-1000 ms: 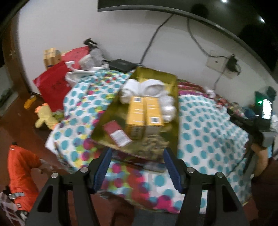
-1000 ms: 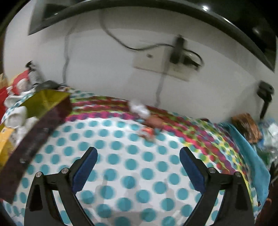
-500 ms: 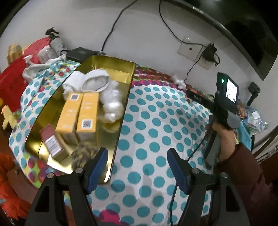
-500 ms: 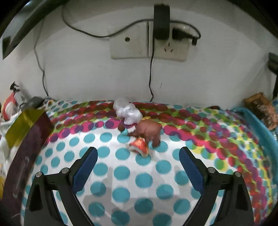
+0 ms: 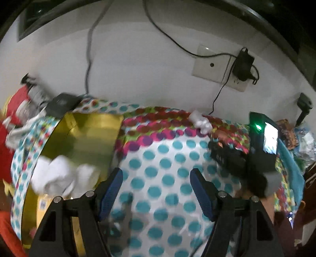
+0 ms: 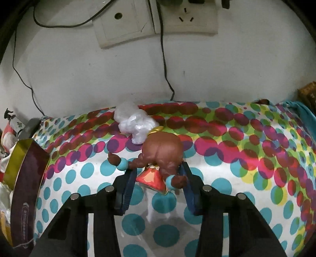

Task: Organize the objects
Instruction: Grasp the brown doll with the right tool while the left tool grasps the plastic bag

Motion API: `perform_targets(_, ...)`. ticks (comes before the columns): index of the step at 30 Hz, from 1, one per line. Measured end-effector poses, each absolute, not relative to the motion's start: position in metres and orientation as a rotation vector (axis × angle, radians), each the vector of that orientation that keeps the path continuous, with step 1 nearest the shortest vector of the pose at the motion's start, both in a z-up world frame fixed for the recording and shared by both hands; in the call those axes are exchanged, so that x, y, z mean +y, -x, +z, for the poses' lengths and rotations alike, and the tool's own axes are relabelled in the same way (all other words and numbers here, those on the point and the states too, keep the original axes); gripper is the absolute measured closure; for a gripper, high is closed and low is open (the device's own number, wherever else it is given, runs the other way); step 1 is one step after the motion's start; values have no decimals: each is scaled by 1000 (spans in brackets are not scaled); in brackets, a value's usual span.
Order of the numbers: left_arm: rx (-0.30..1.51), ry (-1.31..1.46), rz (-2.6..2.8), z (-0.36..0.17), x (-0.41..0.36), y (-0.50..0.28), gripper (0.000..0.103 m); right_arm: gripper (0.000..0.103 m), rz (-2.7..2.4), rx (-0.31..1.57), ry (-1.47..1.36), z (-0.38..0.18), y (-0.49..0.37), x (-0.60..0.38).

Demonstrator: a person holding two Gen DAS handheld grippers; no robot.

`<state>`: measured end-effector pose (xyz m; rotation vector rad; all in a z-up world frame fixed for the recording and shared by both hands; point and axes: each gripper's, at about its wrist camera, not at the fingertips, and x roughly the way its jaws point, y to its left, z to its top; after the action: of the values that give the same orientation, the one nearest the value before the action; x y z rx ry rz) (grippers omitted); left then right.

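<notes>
**Ana:** On the dotted tablecloth, near the wall, the right gripper has just been closing, and a small figurine sits between its blue pads.

**Ben:** Is it clamped on it?

**Ana:** The pads stand close against the figurine's brown braids and red skirt on both sides, and seem to press on them. Its round brown head points toward the wall.

**Ben:** What lies behind it?

**Ana:** A crumpled white plastic wrapper, touching the head or just beside it; I cannot tell which. Above, a wall socket plate with a black cable running down to the table's edge.

**Ben:** And the left gripper?

**Ana:** Its fingers stand wide apart over bare cloth, nothing between them. That view is blurred.

**Ben:** Where is the gold tray?

**Ana:** At the left side of the table. In the left wrist view it holds white bundled cloths and a yellow box at its near end. The right wrist view shows only its dark outer wall and gold rim at the far left.

**Ben:** Anything else?

**Ana:** From the left wrist view, the right gripper's handle with a lit screen and green light stands at the right, a hand under it.
</notes>
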<state>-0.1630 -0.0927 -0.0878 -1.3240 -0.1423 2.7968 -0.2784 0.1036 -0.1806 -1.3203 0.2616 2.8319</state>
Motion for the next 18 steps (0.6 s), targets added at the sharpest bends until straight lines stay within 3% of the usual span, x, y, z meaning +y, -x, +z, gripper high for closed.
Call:
perform_targets(5, -73, 1393, 2801, -105, -70, 218, 30, 62, 2858, 266, 1333, -180, 278, 108)
perform_targets(6, -98, 1402, 2771, -108, -66, 228, 30, 72, 2857, 252, 1334, -180, 277, 109)
perform_targets(8, -106, 1363, 2807, -109, -57, 241, 30, 72, 2858, 229, 1326, -178, 275, 111)
perform_targets(13, 103, 1344, 2831, -120, -24, 274, 30, 72, 2847, 353, 1337, -180, 269, 129)
perform_targets(18, 133, 1337, 2769, -127, -1, 299, 30, 72, 2833, 366, 1281, -169, 258, 135)
